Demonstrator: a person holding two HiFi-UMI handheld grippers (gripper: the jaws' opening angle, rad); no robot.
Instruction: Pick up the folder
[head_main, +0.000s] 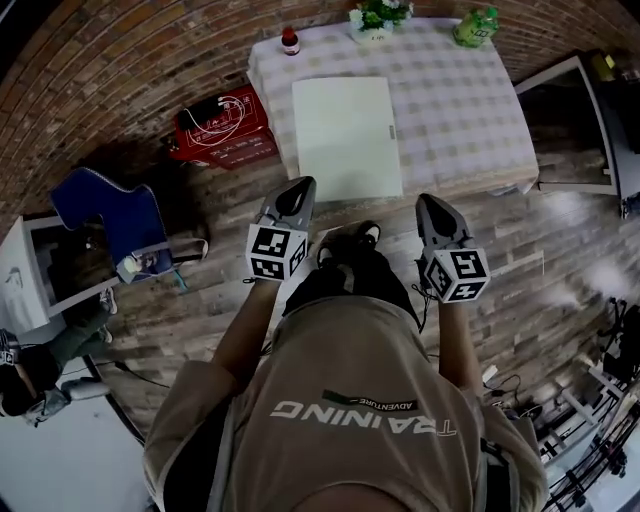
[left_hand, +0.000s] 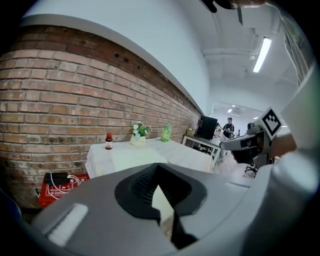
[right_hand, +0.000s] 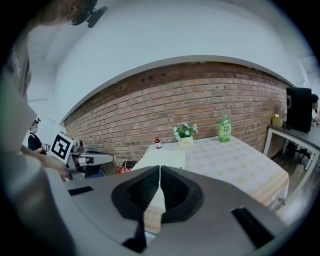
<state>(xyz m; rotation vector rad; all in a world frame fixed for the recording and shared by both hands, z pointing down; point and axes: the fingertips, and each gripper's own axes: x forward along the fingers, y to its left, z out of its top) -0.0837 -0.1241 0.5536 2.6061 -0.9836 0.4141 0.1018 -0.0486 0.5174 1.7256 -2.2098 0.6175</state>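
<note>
The folder (head_main: 345, 135) is a pale, flat rectangle lying on the near left part of a table with a checked cloth (head_main: 460, 110). In the left gripper view the folder (left_hand: 131, 156) lies ahead on the table, and in the right gripper view the folder (right_hand: 161, 157) does too. My left gripper (head_main: 298, 186) is shut and empty, held in the air just short of the table's near edge below the folder's left corner. My right gripper (head_main: 431, 201) is also shut and empty, short of the edge to the folder's right. Neither gripper touches the folder.
At the table's far edge stand a small red bottle (head_main: 290, 40), a potted plant (head_main: 377, 16) and a green bottle (head_main: 476, 26). A red crate (head_main: 222, 126) sits on the wooden floor left of the table. A blue seat (head_main: 108, 214) is further left, and a dark desk (head_main: 565, 120) stands to the right.
</note>
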